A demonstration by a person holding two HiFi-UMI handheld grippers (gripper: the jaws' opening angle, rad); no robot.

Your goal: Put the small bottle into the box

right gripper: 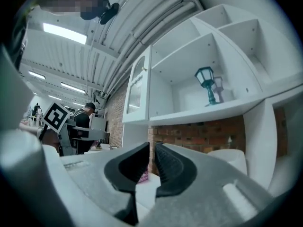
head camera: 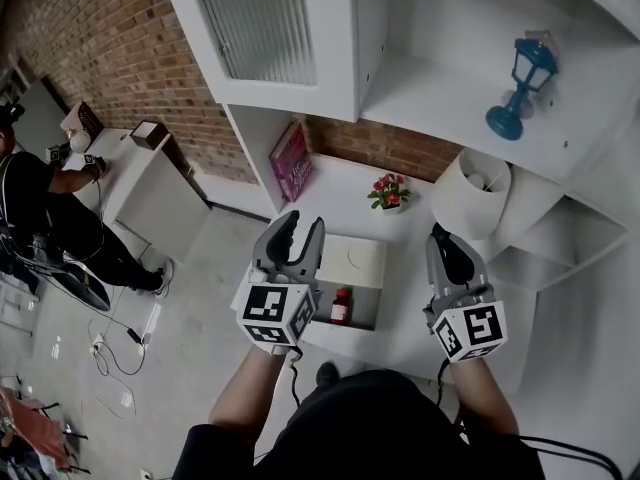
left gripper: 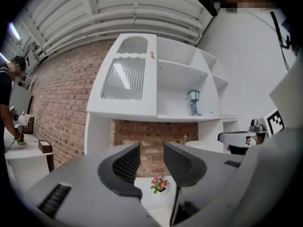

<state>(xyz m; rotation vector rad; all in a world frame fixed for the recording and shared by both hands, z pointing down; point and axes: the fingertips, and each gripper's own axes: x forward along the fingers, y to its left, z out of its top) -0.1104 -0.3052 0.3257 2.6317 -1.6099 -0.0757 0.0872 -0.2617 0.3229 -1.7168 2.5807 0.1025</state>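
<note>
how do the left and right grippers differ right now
Jaw gap: the left gripper has its jaws clearly apart; the right gripper has only a thin slit between them.
Place: in the head view the left gripper shows right beside the small bottle; the right gripper is off to the side, below the white lampshade.
Shared: both are empty, and both face the white shelf unit.

Ceiling strips (right gripper: 64, 32) above the cabinet (right gripper: 136, 91) give bright, even light with soft shadows; both gripper views bend and darken at their edges.
</note>
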